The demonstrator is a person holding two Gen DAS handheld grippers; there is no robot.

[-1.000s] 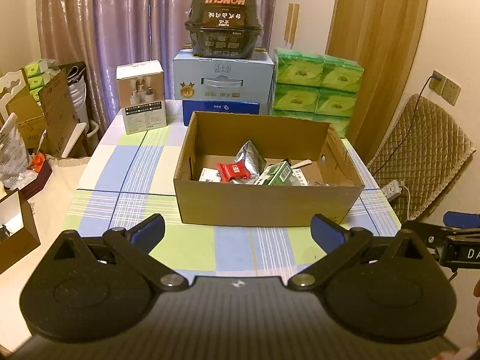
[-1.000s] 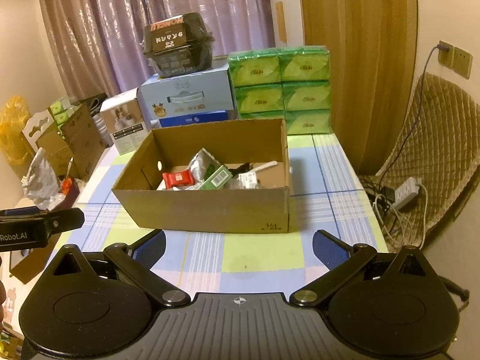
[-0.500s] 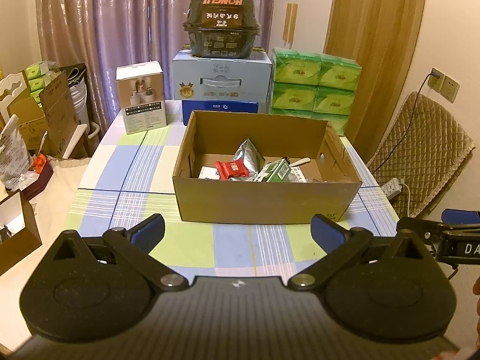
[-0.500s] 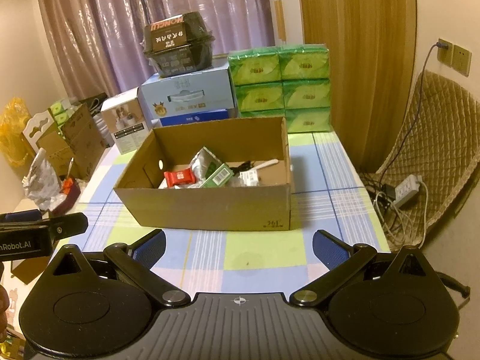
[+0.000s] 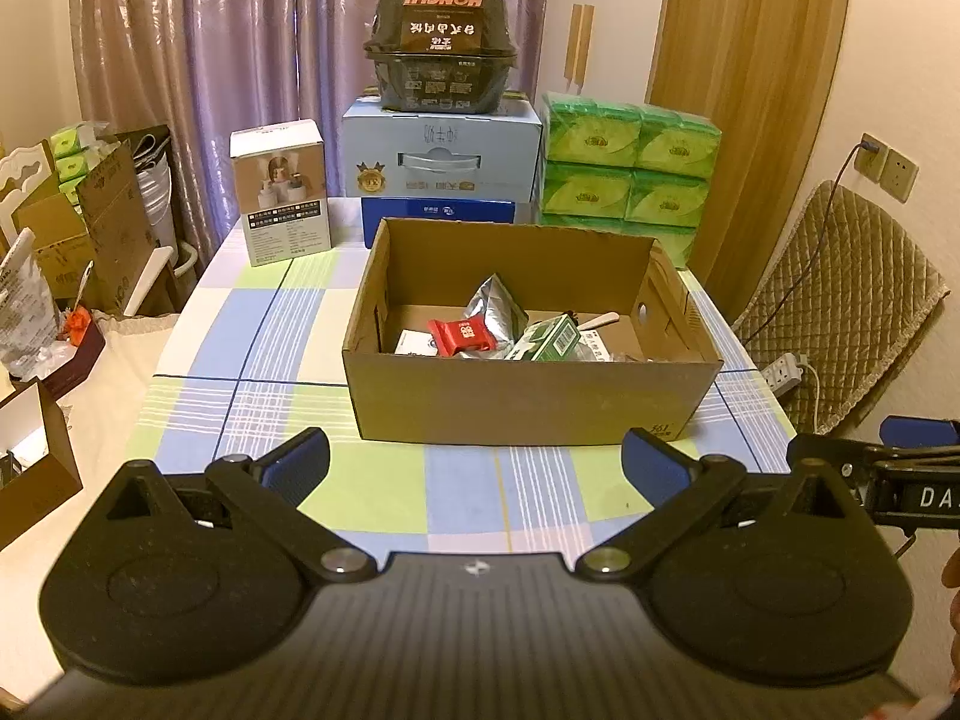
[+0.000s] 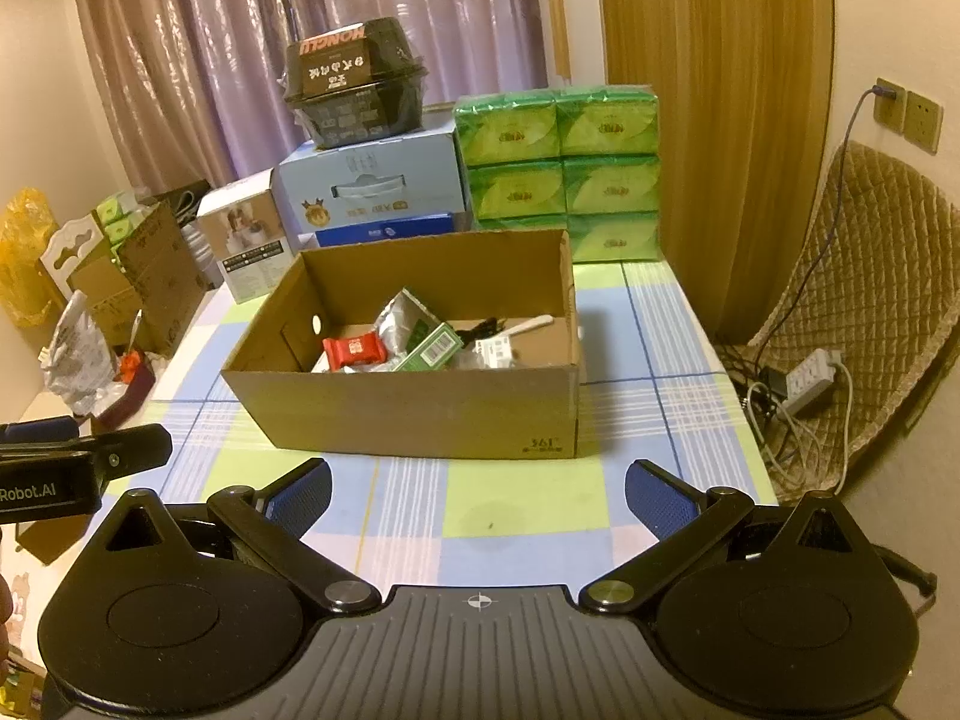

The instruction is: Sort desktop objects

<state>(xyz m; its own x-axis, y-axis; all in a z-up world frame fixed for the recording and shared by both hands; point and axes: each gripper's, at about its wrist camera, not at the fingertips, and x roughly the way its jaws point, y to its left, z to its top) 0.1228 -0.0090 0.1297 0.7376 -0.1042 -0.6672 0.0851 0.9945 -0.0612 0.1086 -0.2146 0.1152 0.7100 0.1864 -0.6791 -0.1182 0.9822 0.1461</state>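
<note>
Because the near wall of the open brown cardboard box [image 5: 528, 402] hides its floor, I see only partly the red packet [image 5: 461, 336] and green carton [image 5: 549, 343] inside. My left gripper [image 5: 474, 465] and right gripper [image 6: 477, 492] hover before it, both wide open and empty.

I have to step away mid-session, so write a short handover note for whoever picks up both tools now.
Left tool: open, empty, held over the near edge of the table.
Right tool: open, empty, beside the left one, also short of the box.
Cardboard box: mid-table, open top, holding a red packet, a silver pouch, a green carton and other small items.
Done: loose items appear to be in the box; the checked cloth in front of it is bare.
Left: not clear from these views; check whether the box contents need further sorting.
</note>
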